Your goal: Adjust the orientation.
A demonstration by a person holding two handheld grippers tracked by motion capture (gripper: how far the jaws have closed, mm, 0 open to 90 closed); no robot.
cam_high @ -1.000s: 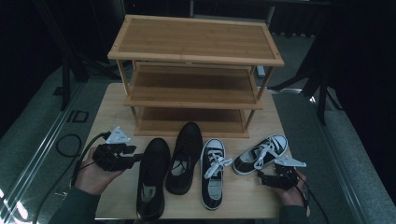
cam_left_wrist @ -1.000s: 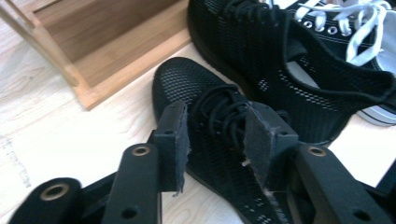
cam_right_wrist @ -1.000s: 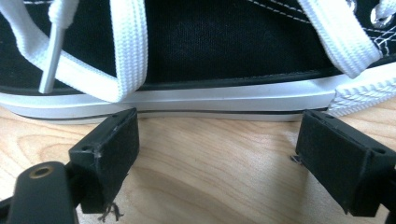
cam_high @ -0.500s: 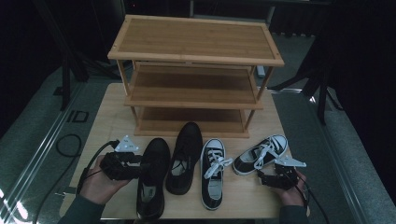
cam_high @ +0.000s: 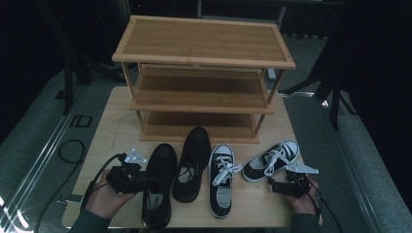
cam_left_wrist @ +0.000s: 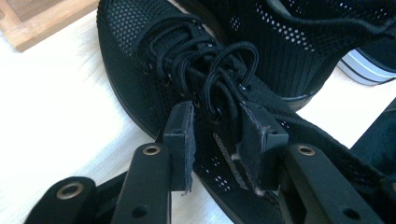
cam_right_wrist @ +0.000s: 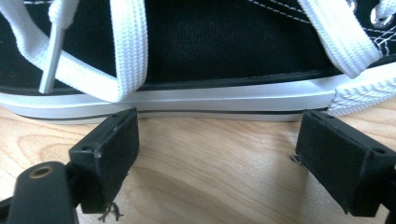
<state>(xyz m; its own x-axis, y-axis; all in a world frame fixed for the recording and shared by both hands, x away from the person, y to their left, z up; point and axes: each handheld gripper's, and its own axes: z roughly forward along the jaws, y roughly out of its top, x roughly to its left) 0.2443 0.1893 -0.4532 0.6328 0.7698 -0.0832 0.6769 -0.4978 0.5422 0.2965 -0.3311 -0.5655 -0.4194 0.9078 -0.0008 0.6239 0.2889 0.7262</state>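
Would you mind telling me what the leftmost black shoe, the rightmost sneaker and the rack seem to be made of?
Leftmost black shoe: likely matte synthetic mesh, given its fine perforations, with round cord laces. Rightmost sneaker: black woven fabric, probably canvas, on a smooth white sole that looks like rubber, with flat white laces. Rack: light slatted wood, possibly bamboo, with visible grain.

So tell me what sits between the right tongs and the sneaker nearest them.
Just bare wooden table. In the right gripper view the open right tongs stop short of the black-and-white sneaker's white sole, with wood showing between.
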